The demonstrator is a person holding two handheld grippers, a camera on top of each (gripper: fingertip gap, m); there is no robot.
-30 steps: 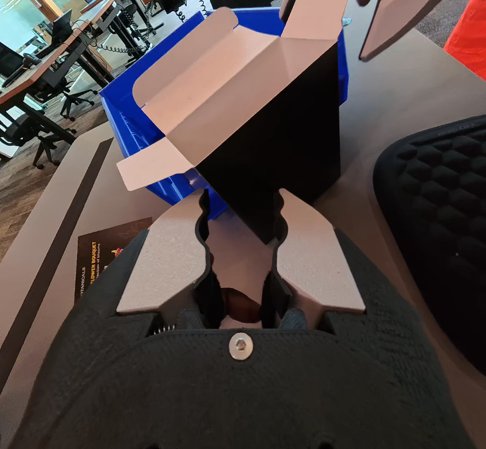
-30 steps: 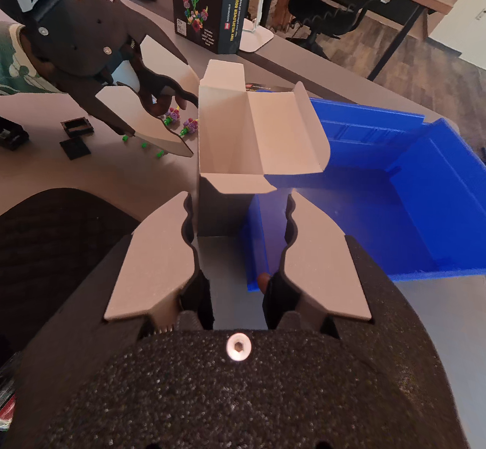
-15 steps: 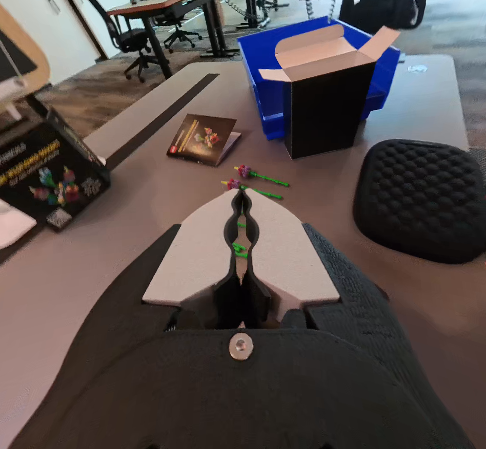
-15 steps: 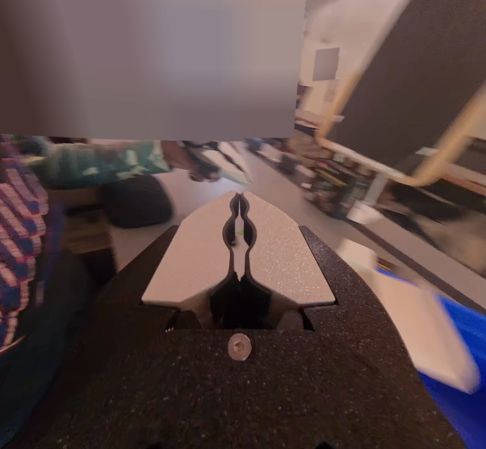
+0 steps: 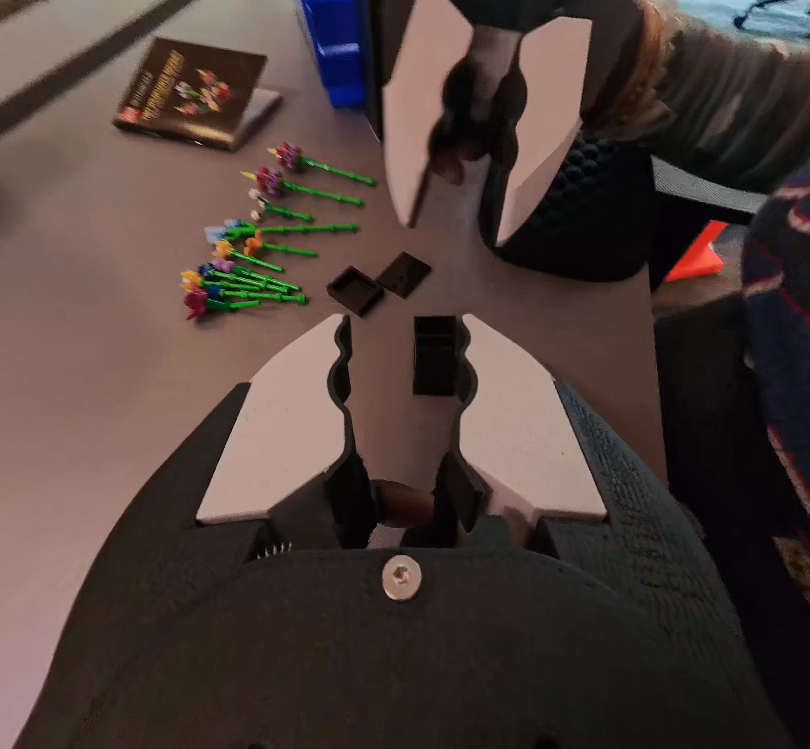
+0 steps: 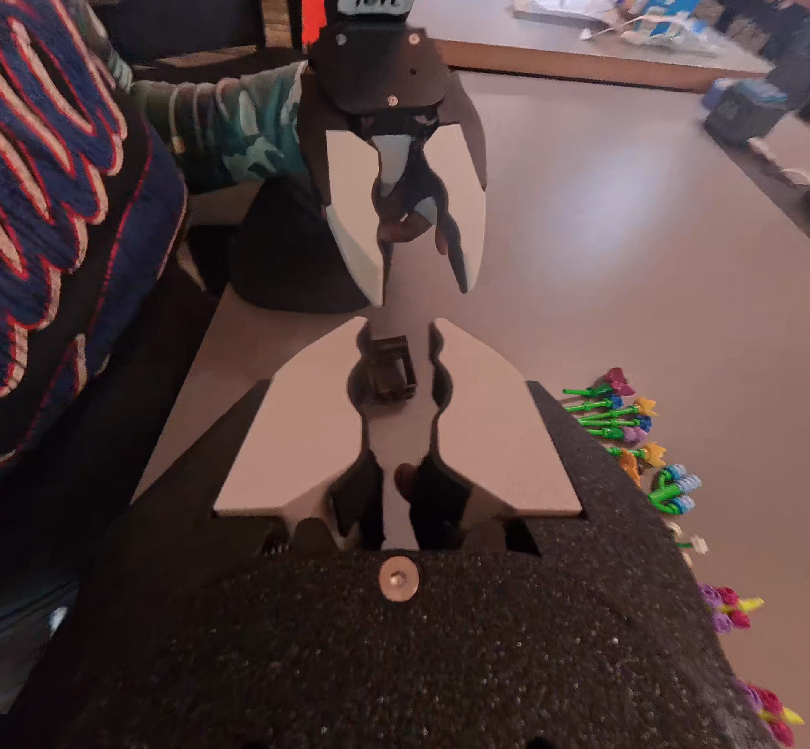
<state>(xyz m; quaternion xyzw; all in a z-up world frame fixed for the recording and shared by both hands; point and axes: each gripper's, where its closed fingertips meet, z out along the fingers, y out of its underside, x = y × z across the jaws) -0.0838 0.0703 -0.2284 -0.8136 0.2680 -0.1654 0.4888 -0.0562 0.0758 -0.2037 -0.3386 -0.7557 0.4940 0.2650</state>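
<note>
Both claws now spread, box gone

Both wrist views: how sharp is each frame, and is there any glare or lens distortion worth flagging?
Left wrist view: motion blur smears the toy flowers, booklet and the right gripper; the left gripper nearest the lens stays fairly crisp. Right wrist view: sharper centrally, with a soft glare patch on the table, blurred background clutter, and wide-angle stretching at the edges.

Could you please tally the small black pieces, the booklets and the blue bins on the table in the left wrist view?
small black pieces: 3
booklet: 1
blue bin: 1
Total: 5
</note>
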